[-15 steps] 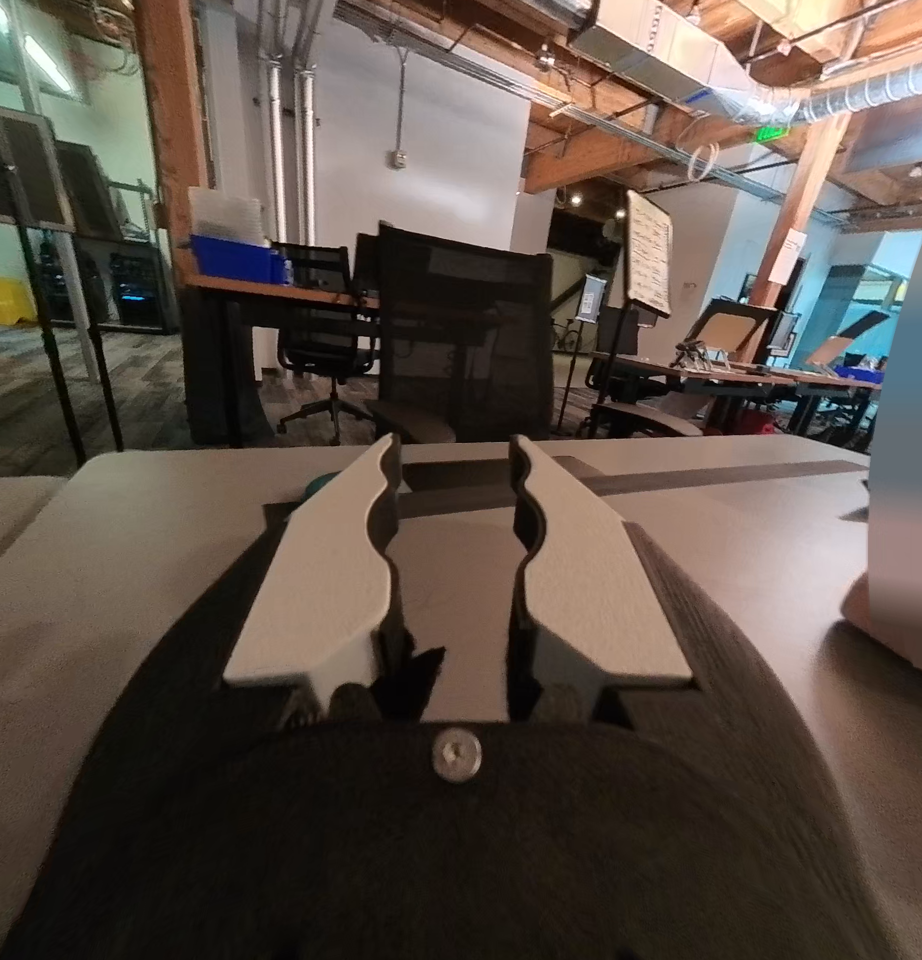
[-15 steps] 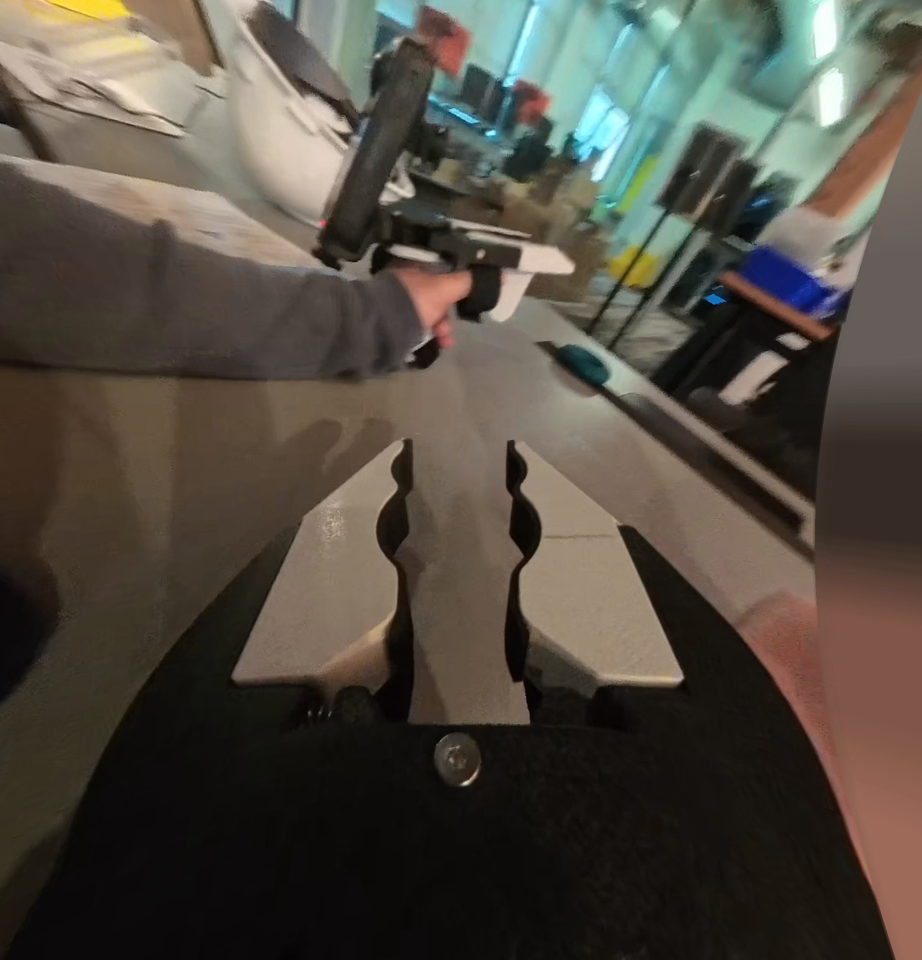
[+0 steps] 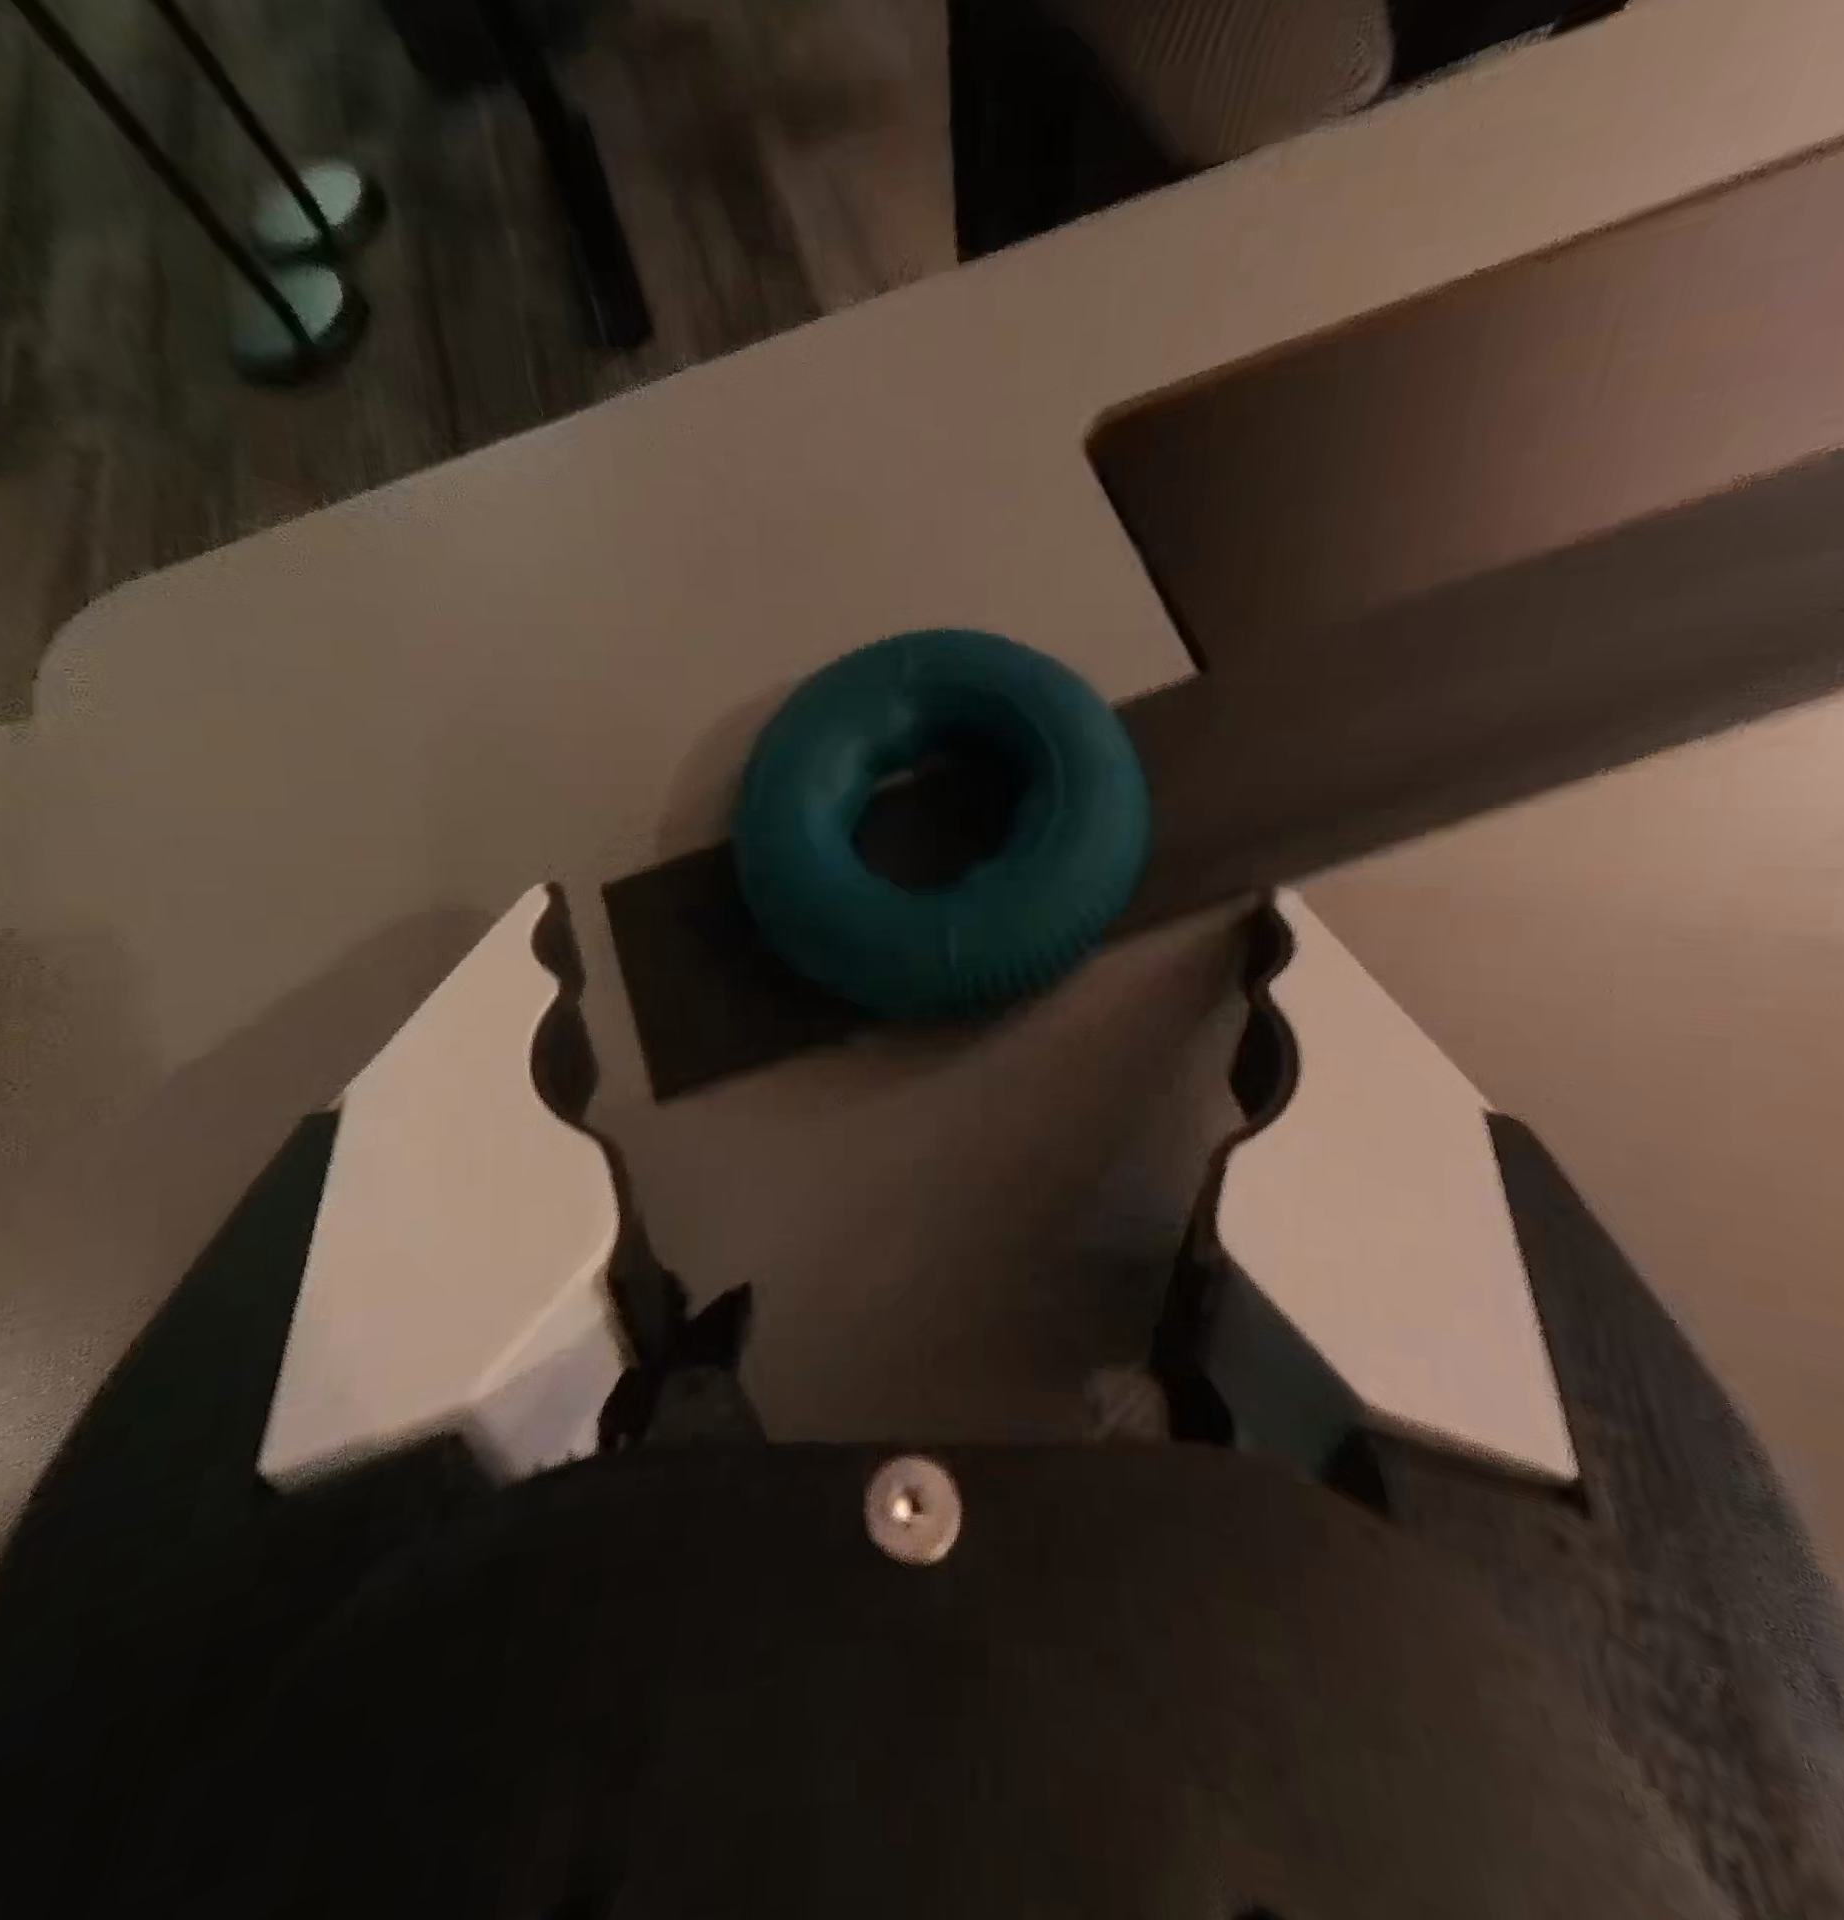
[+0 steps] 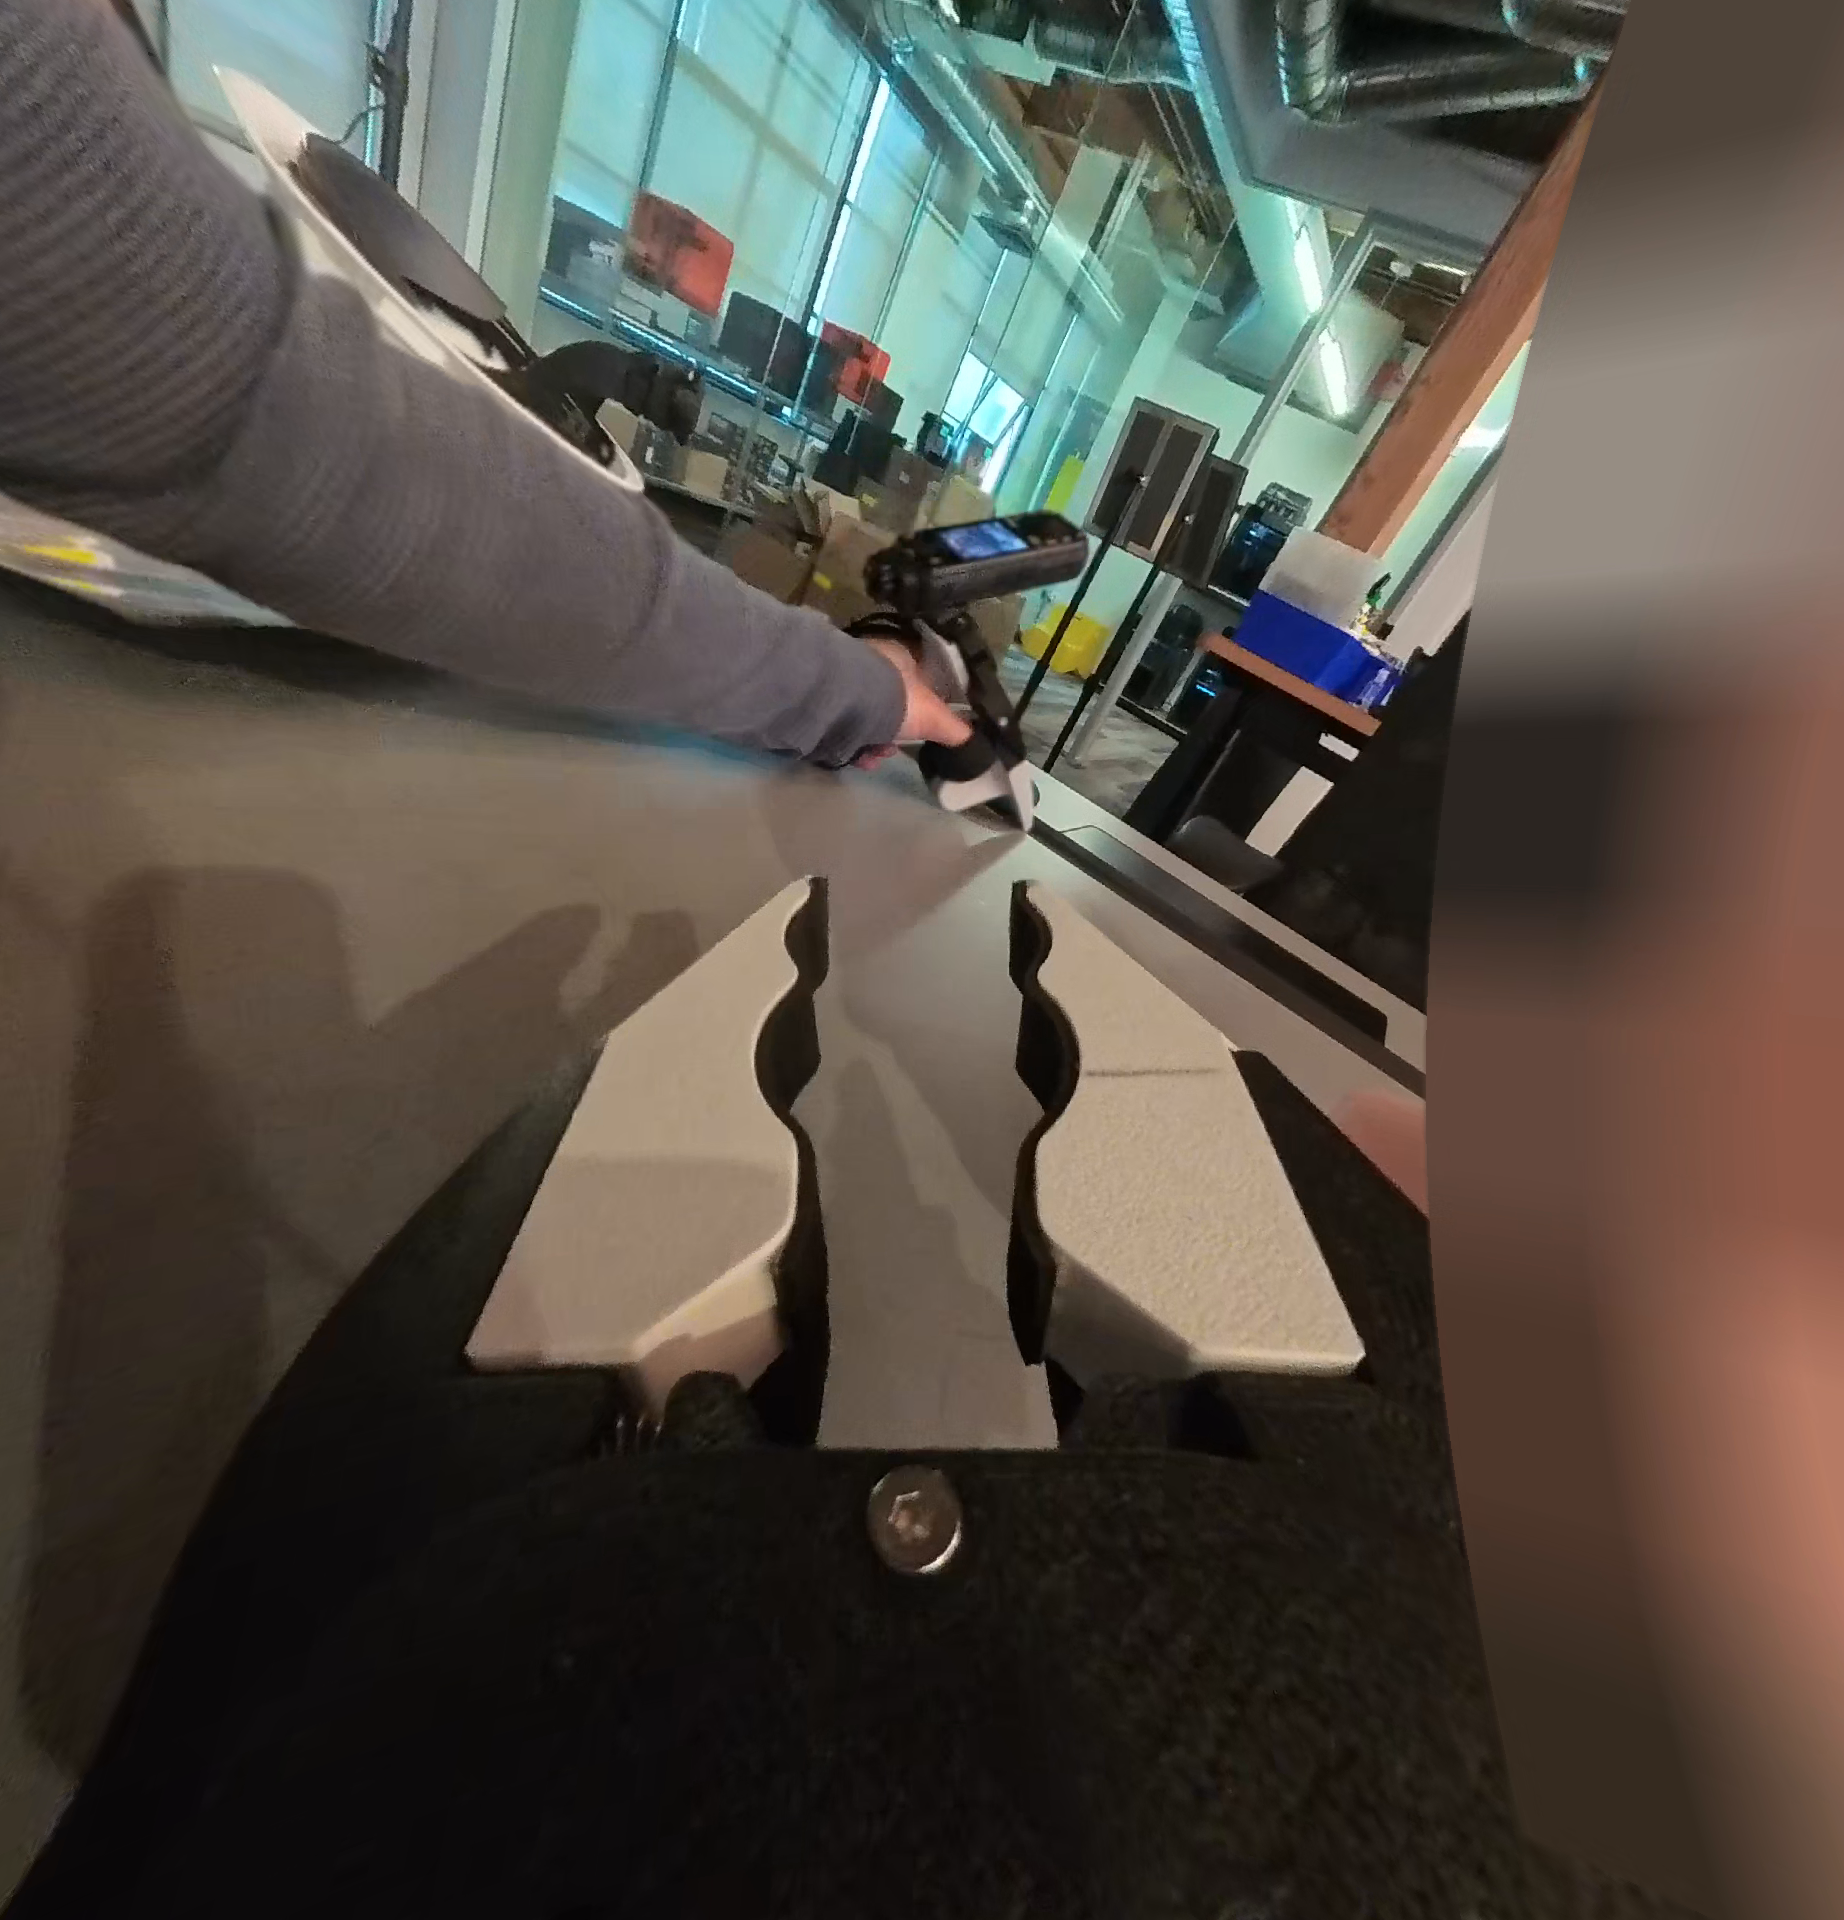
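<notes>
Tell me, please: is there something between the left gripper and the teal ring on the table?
Nothing visible. The left gripper hangs open above the table, and the teal ring lies just ahead of its fingertips, on a dark strip, with only bare surface between.

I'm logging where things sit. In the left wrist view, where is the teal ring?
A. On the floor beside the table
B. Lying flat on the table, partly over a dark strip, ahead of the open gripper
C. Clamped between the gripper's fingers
B: the teal ring lies flat on the table, overlapping the dark strip, just beyond the open left gripper.
</notes>
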`<state>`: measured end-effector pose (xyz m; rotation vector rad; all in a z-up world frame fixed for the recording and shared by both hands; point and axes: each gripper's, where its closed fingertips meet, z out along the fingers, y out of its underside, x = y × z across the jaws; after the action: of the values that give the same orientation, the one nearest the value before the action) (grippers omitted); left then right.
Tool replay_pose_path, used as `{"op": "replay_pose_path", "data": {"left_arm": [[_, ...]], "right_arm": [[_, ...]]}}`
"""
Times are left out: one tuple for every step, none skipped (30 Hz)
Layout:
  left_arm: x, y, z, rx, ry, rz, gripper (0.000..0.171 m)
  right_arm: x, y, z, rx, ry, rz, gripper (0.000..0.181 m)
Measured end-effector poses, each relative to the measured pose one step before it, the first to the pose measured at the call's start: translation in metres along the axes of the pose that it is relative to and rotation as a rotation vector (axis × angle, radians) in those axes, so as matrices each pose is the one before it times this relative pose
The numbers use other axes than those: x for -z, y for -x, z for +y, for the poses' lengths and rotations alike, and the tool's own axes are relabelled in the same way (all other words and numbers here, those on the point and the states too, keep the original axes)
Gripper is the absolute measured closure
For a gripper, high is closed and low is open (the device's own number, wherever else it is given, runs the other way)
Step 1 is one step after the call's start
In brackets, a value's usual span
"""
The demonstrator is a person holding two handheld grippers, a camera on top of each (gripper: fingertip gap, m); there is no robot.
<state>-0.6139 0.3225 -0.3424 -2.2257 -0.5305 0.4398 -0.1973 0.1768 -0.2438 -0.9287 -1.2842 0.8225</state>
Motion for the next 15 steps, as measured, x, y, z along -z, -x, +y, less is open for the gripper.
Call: {"op": "replay_pose_path", "data": {"left_arm": [[-0.00609,0.00113,-0.00452,0.0238,0.00185,0.01,0.049],[-0.00513,0.0033,-0.00108,0.0192,0.01437,-0.0075,0.054],[-0.00378,-0.00015,-0.00017,0.0155,0.01365,0.0139,0.058],[-0.002,-0.00372,0.00053,0.015,0.00989,0.0394,0.067],[-0.00104,-0.00596,0.00068,0.0136,0.00815,0.0568,0.077],[0.00056,0.00081,-0.00081,0.0092,-0.00648,0.0027,0.084],[0.00012,-0.00062,0.0005,-0.0068,0.00141,0.0022,0.086],[0.00043,-0.00013,0.00056,-0.0083,0.00049,-0.0015,0.086],[0.00097,-0.00011,0.0008,0.0018,-0.00082,0.0028,0.087],[0.00154,-0.00037,0.00092,-0.0005,-0.00241,0.0021,0.087],[0.00237,-0.00013,0.00126,-0.0053,-0.00392,-0.0068,0.088],[0.0036,-0.00064,0.00151,-0.0111,-0.00859,-0.0129,0.088],[0.00557,-0.00236,-0.00021,-0.0193,-0.02553,-0.009,0.088],[0.00744,-0.00426,-0.00143,-0.0219,-0.03831,-0.0052,0.088],[0.00939,-0.00595,-0.00227,-0.019,-0.04741,-0.0006,0.088]], "right_arm": [[-0.00041,-0.00047,0.00052,0.0044,0.0025,0.0022,0.148],[-0.00009,-0.0007,0.00042,0.0016,0.0018,0.0033,0.148],[0.00004,-0.00053,0.00013,-0.0012,-0.0003,0.0017,0.148],[0.00014,-0.00037,-0.00006,-0.003,-0.0013,0.0003,0.148],[0.00007,-0.00049,-0.00003,-0.0032,-0.0007,0.0005,0.148],[0.0,-0.00021,-0.00003,-0.0022,-0.0007,-0.0003,0.148],[0.00001,0.00006,0.00001,-0.0011,-0.0008,-0.0019,0.148],[-0.00012,0.00015,0.00001,0.0,-0.0002,-0.0016,0.148],[-0.00002,0.00013,-0.00003,0.0007,-0.0002,-0.0013,0.148],[0.00005,0.00027,-0.00007,0.0012,-0.0009,-0.0017,0.148],[0.00011,0.00018,-0.00016,0.0014,-0.0015,-0.0012,0.148],[0.00007,0.0001,-0.00032,0.0007,-0.002,-0.0006,0.148],[0.00015,-0.00008,-0.00046,-0.001,-0.0032,-0.0008,0.148],[0.00033,0.00018,-0.0007,-0.0028,-0.0049,-0.0021,0.148],[0.00027,0.0002,-0.00078,-0.0038,-0.0054,-0.0033,0.148]]}}
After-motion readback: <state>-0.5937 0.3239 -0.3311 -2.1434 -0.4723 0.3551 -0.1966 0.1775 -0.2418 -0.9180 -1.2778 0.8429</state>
